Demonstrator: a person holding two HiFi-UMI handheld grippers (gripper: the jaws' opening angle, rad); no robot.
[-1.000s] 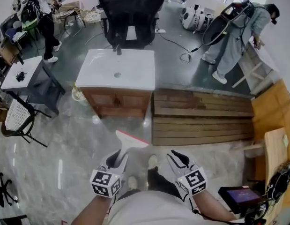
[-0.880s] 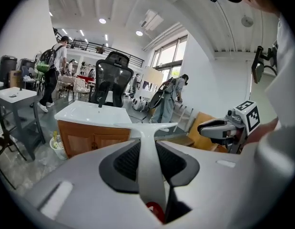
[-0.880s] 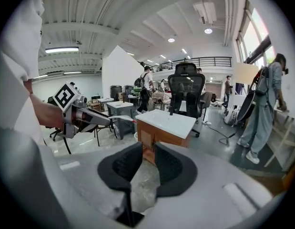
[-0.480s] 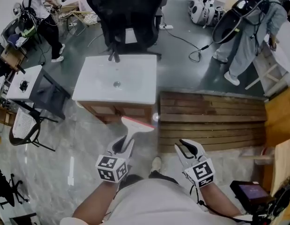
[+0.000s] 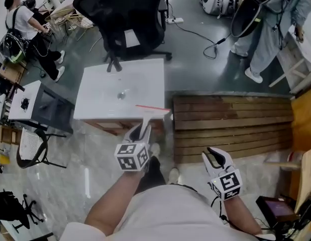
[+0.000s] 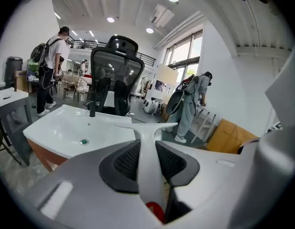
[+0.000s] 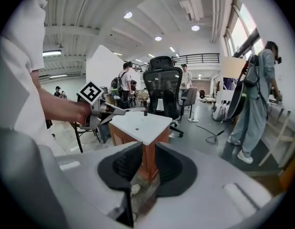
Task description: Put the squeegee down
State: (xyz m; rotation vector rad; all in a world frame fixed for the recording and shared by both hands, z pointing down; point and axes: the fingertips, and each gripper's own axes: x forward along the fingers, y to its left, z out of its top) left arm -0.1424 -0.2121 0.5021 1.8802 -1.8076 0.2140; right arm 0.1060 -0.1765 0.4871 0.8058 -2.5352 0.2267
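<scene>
- A white washbasin top (image 5: 102, 102) on a wooden cabinet is seen standing on a glossy, pale stone floor (image 5: 70, 174).
- A black office chair (image 5: 127, 14) is set just behind the basin. A slatted wooden platform (image 5: 230, 122) lies just to its right, and a small white table (image 5: 22, 102) stands near its left side.
- The squeegee (image 5: 147, 115) is pinched by its handle between the pads of the left gripper (image 5: 141, 132). Its blade is held out over the basin's near right corner; contact with the top cannot be told.
- The right gripper (image 5: 215, 155) is held lower and to the right, above the floor by the platform's near edge. Its jaws are parted a little, with nothing between them.
- Open floor is left along the basin's front edge, and a mesh-backed chair (image 5: 29, 142) stands at the near left.
</scene>
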